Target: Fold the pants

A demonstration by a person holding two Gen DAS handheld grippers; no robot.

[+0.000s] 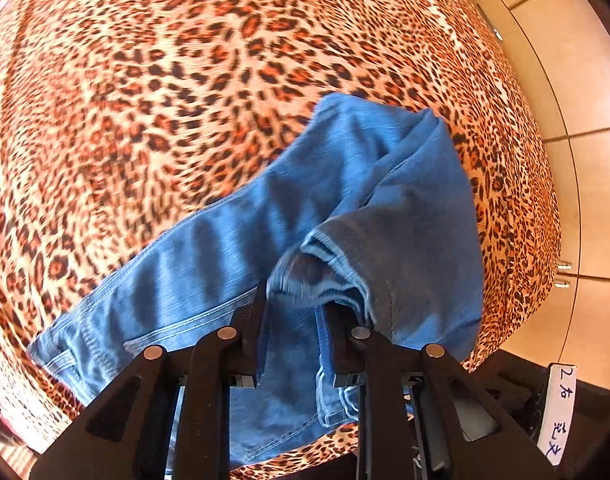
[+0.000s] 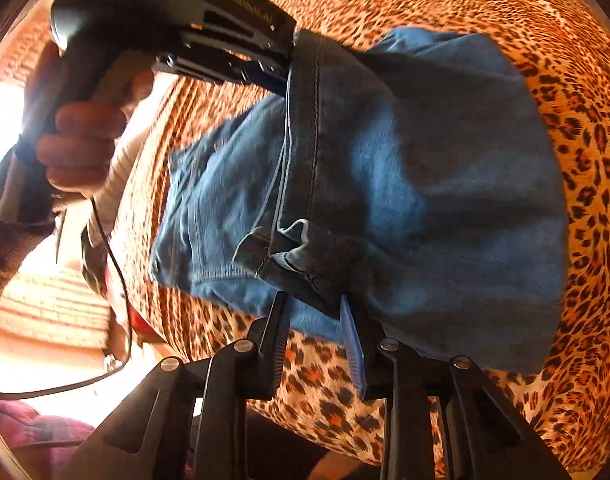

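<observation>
Leg ends carried over toward the waist: the lengthwise fold is going down, not yet laid flat.

The blue pants (image 1: 241, 248) are lying on the leopard-print cover (image 1: 145, 80), their long axis running in the left wrist view from the waistband at lower left up to the rounded fold at upper right centre. The hems are doubling back toward the bottom of the frame. The left gripper (image 1: 297, 312) is standing with a hem bunched between its slightly parted jaws; whether the pads are pressing, I cannot tell. The right gripper (image 2: 315, 320) is likewise holding its jaws a little apart around the denim edge, grip unclear. Releasing, smoothing and probably one further fold are remaining, I judge.
</observation>
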